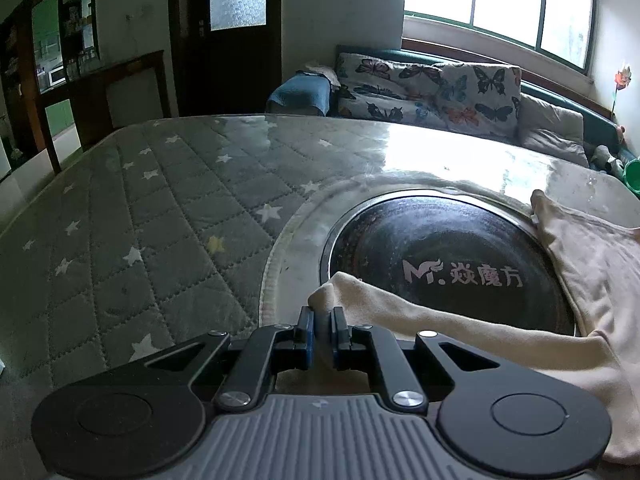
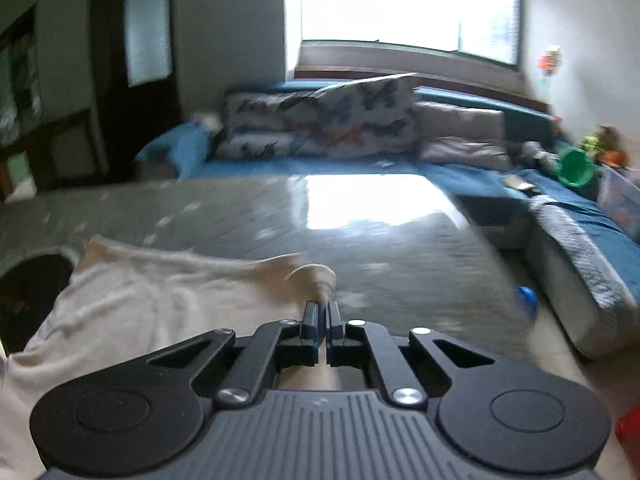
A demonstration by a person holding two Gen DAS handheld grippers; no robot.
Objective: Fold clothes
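- Left wrist view shows the cream garment (image 1: 460, 328) lying partly over the dark round plate (image 1: 440, 248) set into the table top, one edge stretched from the plate's near rim toward its right side.
- On the near side of the plate, the left gripper (image 1: 323, 320) has its jaws narrow, pinching a small bunch of the garment's corner; the cloth pokes up between the blue pads.
- To the right of the plate, the right gripper (image 2: 322, 314) has its jaws nearly together on another fold of the garment (image 2: 160, 300); this view is blurred.
- Holding two separate corners likely serves to lift and spread the cloth for an even fold.
- Around the plate lies the grey star-quilted cover (image 1: 140, 220) under a glossy sheet, a flat place to fold.
- Beyond the plate's far side stand butterfly cushions (image 1: 420, 84) on a sofa under the window.
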